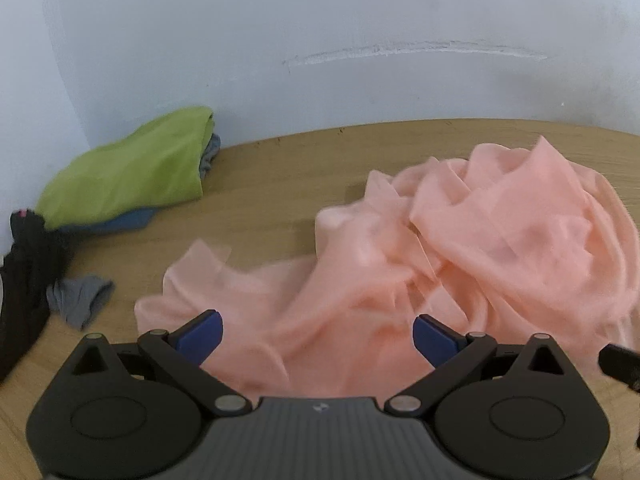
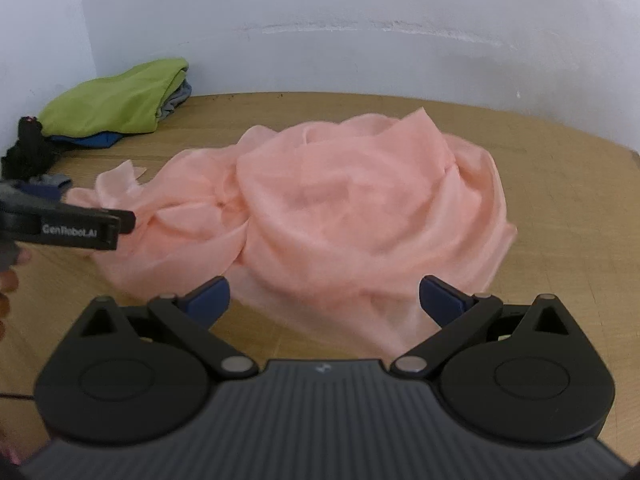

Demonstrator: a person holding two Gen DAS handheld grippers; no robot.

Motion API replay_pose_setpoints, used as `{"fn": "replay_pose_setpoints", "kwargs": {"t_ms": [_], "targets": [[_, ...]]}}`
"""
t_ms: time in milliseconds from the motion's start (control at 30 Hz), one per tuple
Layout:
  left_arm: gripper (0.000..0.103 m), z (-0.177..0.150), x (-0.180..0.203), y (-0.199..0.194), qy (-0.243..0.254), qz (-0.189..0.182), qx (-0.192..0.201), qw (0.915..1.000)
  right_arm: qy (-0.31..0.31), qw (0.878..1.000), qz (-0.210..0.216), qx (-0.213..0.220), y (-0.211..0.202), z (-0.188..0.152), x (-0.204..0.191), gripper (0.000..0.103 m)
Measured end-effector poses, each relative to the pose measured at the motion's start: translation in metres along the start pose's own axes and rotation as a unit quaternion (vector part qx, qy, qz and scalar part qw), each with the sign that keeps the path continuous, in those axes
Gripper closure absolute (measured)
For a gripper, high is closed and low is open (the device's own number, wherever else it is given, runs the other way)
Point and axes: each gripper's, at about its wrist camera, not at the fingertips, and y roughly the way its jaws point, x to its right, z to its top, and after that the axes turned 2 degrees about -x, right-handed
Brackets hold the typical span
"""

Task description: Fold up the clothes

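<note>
Both tools, left (image 1: 318, 334) and right (image 2: 324, 296), gape wide, empty, over the crumpled pink cloth (image 2: 340, 208) just ahead on the counter (image 2: 560, 240). Sheer layers risk a bunched, multi-layer pinch.

Crumpled garment (image 1: 440, 248) right of folded pile (image 1: 124, 172)

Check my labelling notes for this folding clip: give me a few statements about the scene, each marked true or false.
1. The pink garment lies crumpled on the wooden table. True.
2. The left gripper is clamped on the pink garment. False: its jaws stand open over the cloth.
3. A green garment tops the folded stack by the wall. True.
4. The right gripper is shut. False: its jaws are open.
5. The pink garment is neatly folded. False: it is bunched.
</note>
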Motion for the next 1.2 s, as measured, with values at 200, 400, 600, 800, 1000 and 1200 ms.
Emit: {"fn": "replay_pose_setpoints", "kwargs": {"t_ms": [200, 400, 600, 800, 1000, 1200], "targets": [[0.000, 0.018, 0.013, 0.040, 0.013, -0.015, -0.008, 0.9998, -0.042, 0.999, 0.011, -0.009, 0.046, 0.012, -0.005, 0.000], [0.000, 0.022, 0.031, 0.083, 0.041, -0.024, -0.032, 0.9983, -0.041, 0.998, 0.027, -0.032, 0.083, 0.022, -0.004, 0.000], [0.005, 0.021, 0.027, 0.106, 0.028, -0.038, -0.047, 0.9978, -0.048, 0.996, 0.036, -0.063, 0.105, 0.020, -0.007, 0.008], [0.098, 0.019, -0.002, 0.112, -0.044, -0.116, -0.061, 0.9903, -0.020, 0.998, 0.033, -0.058, 0.101, 0.020, 0.002, 0.092], [0.098, 0.033, -0.051, 0.069, -0.060, -0.034, 0.012, 0.9976, 0.044, 0.998, -0.038, 0.033, 0.045, 0.041, 0.048, 0.098], [0.098, 0.037, -0.118, 0.018, -0.119, 0.037, 0.054, 0.9908, 0.137, 0.970, -0.160, 0.125, -0.039, 0.053, 0.123, 0.098]]}}
